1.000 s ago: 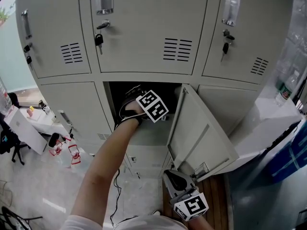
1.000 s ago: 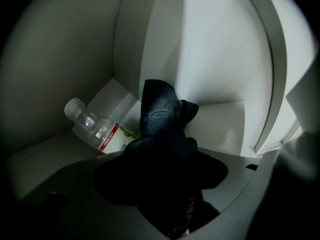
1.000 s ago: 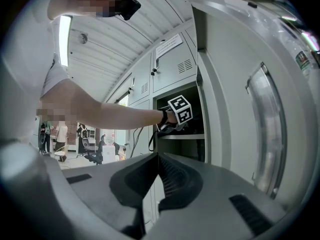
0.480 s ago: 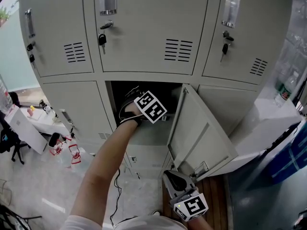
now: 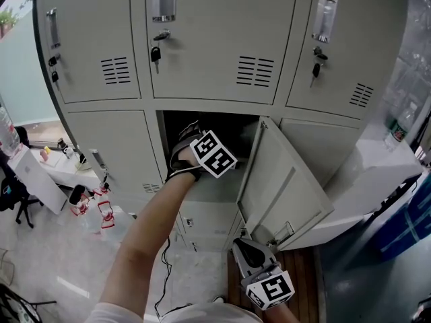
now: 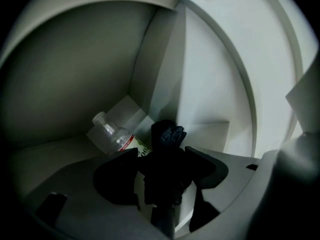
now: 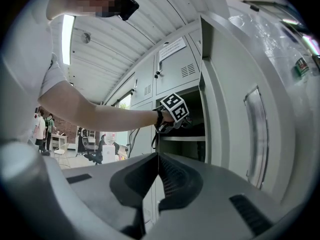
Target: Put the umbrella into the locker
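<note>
Nearest the person, at the bottom of the head view, the right gripper [image 5: 248, 253] hangs low by the open door [image 5: 279, 187]. Its own view shows the jaws pressed together with nothing between them.

Farther in, the left arm reaches forward and the left gripper [image 5: 190, 148] is inside the open middle compartment of the locker [image 5: 202, 106]. In the left gripper view its jaws are clamped on the dark, folded umbrella [image 6: 167, 156], whose tip points toward the far right corner. Whether the umbrella touches the compartment floor cannot be told. Beyond it, a clear plastic bottle [image 6: 111, 133] lies on its side at the far wall.

The step in hand looks like the placing itself: the umbrella is inside but not yet let go. The next move likely calls for lowering it onto the floor short of the bottle, parting the jaws and drawing the left gripper out.
</note>
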Action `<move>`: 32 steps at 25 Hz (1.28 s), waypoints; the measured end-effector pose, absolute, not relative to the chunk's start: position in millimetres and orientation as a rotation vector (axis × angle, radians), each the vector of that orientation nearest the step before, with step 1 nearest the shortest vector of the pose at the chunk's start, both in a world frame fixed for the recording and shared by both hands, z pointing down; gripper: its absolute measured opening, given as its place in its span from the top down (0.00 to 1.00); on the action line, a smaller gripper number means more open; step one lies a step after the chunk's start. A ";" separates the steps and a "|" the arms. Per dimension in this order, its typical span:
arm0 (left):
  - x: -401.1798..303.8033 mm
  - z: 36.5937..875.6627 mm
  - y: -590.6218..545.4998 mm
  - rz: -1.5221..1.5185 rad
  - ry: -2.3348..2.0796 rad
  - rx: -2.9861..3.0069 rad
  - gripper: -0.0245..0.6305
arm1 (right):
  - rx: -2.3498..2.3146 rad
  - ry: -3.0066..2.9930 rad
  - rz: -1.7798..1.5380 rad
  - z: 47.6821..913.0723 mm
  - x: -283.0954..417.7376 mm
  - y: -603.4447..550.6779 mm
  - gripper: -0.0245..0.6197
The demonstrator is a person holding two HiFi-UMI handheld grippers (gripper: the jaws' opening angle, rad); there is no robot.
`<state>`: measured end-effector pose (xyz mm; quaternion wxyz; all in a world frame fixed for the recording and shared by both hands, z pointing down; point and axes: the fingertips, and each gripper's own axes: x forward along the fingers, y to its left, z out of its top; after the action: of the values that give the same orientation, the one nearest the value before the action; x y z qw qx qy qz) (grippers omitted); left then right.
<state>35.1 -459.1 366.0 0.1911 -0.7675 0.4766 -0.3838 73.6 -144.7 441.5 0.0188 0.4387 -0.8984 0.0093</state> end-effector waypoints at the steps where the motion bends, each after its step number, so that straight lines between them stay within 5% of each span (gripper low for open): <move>1: 35.7 363.2 -455.1 -1.066 1.335 -2.156 0.49 | 1.368 -2.787 0.024 440.3 74.3 -143.5 0.93; 10: 30.8 359.2 -416.4 -0.972 1.327 -2.139 0.61 | 1.418 -2.758 0.006 437.9 76.6 -123.8 0.93; 21: 24.5 379.1 -342.0 -0.771 1.307 -2.256 0.88 | 1.515 -2.700 -0.001 434.8 79.9 -101.0 0.93; 32: -43.7 427.1 -288.0 -0.647 1.447 -2.409 0.93 | 1.580 -2.645 0.029 441.9 84.8 -95.3 0.93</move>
<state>-43.7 -288.0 427.1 0.1284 -0.8284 0.4977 -0.2226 84.8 -95.3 441.9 0.0305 0.5126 -0.8581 0.0094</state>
